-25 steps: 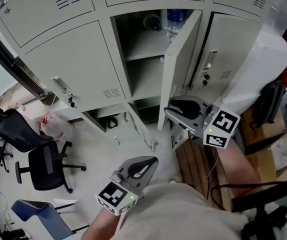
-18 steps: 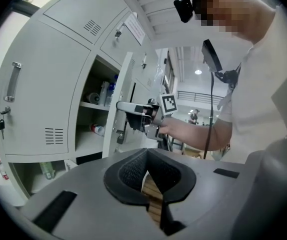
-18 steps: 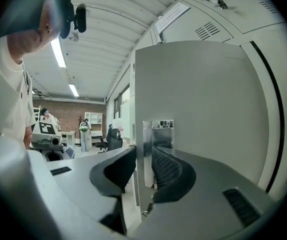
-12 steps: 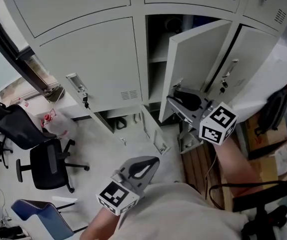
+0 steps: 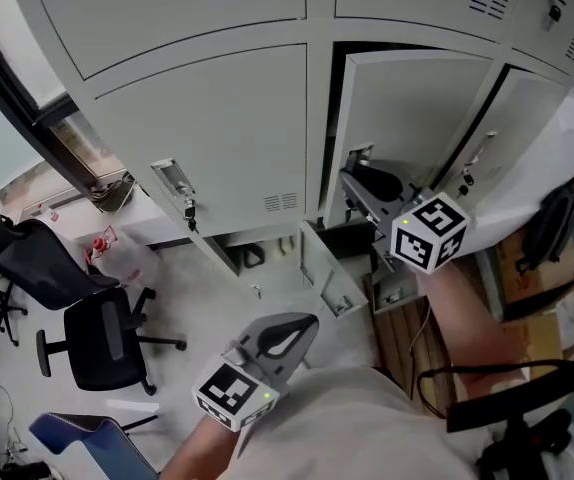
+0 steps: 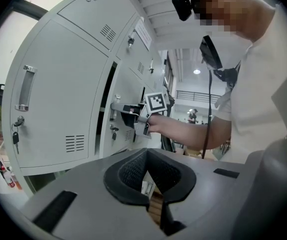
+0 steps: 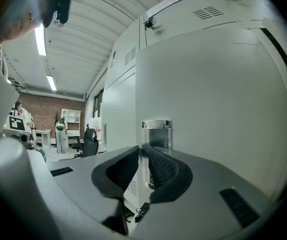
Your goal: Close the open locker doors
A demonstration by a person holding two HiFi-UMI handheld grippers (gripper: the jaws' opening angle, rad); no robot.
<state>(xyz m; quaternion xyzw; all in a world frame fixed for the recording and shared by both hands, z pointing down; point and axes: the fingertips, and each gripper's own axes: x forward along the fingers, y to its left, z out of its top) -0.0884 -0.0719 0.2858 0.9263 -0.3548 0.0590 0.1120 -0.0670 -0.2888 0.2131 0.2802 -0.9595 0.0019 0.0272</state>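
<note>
The middle locker door [image 5: 407,118] stands slightly ajar, with a dark slit left at its free edge. My right gripper [image 5: 352,178] rests against that edge beside the door's metal handle plate [image 7: 156,126]. Its jaws have just been closing and stand a thin slit apart [image 7: 140,151]. The door edge lines up with the slit, and no pad visibly presses on it. The left gripper view shows the right gripper [image 6: 116,106] reaching the door [image 6: 131,81]. My left gripper [image 5: 312,320] hangs low near my body, shut and empty [image 6: 147,154]. Below, two bottom locker doors [image 5: 325,273] [image 5: 222,258] hang open.
Keys hang from the handle of the shut locker [image 5: 179,190] on the left. Two office chairs [image 5: 97,338] [image 5: 77,438] stand on the floor at left. Wooden boards [image 5: 399,333], a cardboard box [image 5: 542,293] and a black bag [image 5: 557,218] crowd the right side.
The middle door has swung most of the way toward its frame, hiding the shelf and bottle inside. My right gripper moved with it. The left gripper has barely shifted in view.
</note>
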